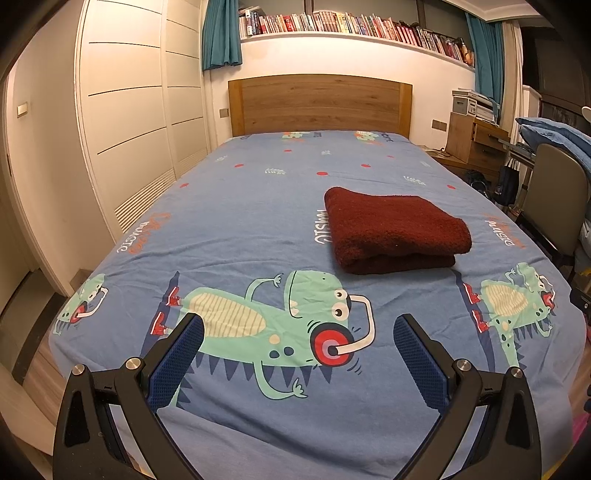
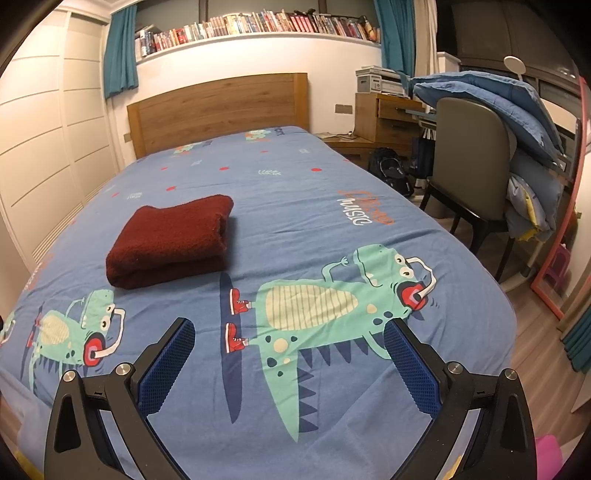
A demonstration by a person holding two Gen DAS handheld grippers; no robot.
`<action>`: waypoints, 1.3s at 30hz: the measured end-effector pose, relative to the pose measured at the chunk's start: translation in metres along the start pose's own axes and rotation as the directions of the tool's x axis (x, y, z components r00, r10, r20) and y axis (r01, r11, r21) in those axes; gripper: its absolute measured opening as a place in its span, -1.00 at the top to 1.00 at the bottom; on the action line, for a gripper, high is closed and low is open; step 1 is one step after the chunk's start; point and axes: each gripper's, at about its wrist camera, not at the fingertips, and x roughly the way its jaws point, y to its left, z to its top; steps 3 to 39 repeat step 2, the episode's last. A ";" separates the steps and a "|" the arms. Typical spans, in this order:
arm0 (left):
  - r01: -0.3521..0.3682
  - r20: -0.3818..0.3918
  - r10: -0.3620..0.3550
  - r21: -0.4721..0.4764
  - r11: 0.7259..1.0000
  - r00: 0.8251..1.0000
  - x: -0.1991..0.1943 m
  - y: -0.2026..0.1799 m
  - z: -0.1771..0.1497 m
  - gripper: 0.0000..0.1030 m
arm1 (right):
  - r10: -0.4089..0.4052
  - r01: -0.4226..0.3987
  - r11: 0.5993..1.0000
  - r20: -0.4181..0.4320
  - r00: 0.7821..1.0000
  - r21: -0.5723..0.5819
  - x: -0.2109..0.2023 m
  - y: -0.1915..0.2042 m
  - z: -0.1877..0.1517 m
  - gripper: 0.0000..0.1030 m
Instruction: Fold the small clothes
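Bedroom tonight: wooden headboard far ahead of both tools, a long bookshelf above it, and a blue bed sheet covered in green cartoon dinosaurs filling the foreground. Left tool hovers low over the near end of the bed, fingers wide apart, nothing between them. Right tool does the same, fingers spread, empty. And the cloth? Dark red, fleecy, already lying in a neat folded block on the sheet, ahead and to the right of the left tool, ahead and to the left of the right tool, well clear of both. So by my read the fold looks done, or at least down to its last halving; both tools sit back from it. If another fold is wanted, each tool must reach forward to a near corner, pinch the layers together and carry them over evenly. Writing: the sheet print reads "music", with orange script beside it that I cannot make out. Book spines are too small to read.
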 end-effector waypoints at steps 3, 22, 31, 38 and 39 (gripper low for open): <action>0.001 -0.001 -0.001 -0.001 1.000 1.000 0.001 0.000 0.000 -0.97 | 0.001 -0.001 1.000 -0.001 1.000 0.000 0.000 0.000 0.000 -0.99; 0.001 -0.001 -0.001 -0.001 1.000 1.000 0.001 0.000 0.000 -0.97 | 0.001 -0.001 1.000 -0.001 1.000 0.000 0.000 0.000 0.000 -0.99; 0.001 -0.001 -0.001 -0.001 1.000 1.000 0.001 0.000 0.000 -0.97 | 0.001 -0.001 1.000 -0.001 1.000 0.000 0.000 0.000 0.000 -0.99; 0.001 -0.001 -0.001 -0.001 1.000 1.000 0.001 0.000 0.000 -0.97 | 0.001 -0.001 1.000 -0.001 1.000 0.000 0.000 0.000 0.000 -0.99; 0.001 -0.001 -0.001 -0.001 1.000 1.000 0.001 0.000 0.000 -0.97 | 0.001 -0.001 1.000 -0.001 1.000 0.000 0.000 0.000 0.000 -0.99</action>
